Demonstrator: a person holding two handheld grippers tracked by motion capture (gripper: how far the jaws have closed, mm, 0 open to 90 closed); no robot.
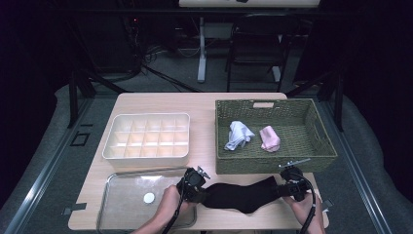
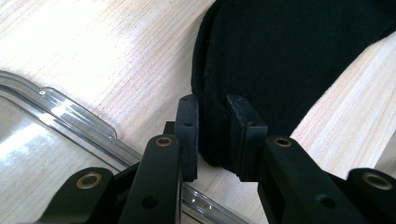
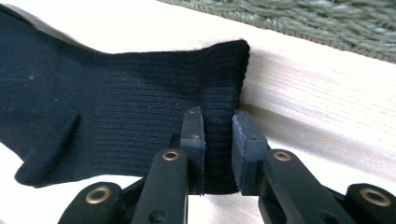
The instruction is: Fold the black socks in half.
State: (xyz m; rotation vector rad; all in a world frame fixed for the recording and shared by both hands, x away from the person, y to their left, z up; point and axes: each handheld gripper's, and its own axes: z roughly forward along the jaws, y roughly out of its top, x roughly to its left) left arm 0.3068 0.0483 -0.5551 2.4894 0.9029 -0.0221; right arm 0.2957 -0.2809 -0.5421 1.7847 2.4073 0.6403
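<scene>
Two hand-held grippers at the near table edge, one black sock (image 1: 241, 194) stretched flat between them. Left gripper (image 1: 196, 185): jaws pinched on the sock's rounded toe end, cloth bunched between the pads as the left gripper view shows. Right gripper (image 1: 291, 181): jaws clamped on the ribbed cuff end, cloth pressed between the pads in the right gripper view. Sock: on the light wooden table (image 1: 160, 101), just in front of the basket's near wall.

One clear glass dish (image 1: 114, 207), near left, beside the left gripper; a small white round object (image 1: 149, 198) lies in it.

One white divided organiser tray (image 1: 147, 138), behind the dish, compartments bare.

One green woven basket (image 1: 272, 164), right, holding a white sock (image 1: 239, 134) and a pink sock (image 1: 269, 138), side by side, apart.

One dark folding chair (image 1: 258, 44), beyond the table.
</scene>
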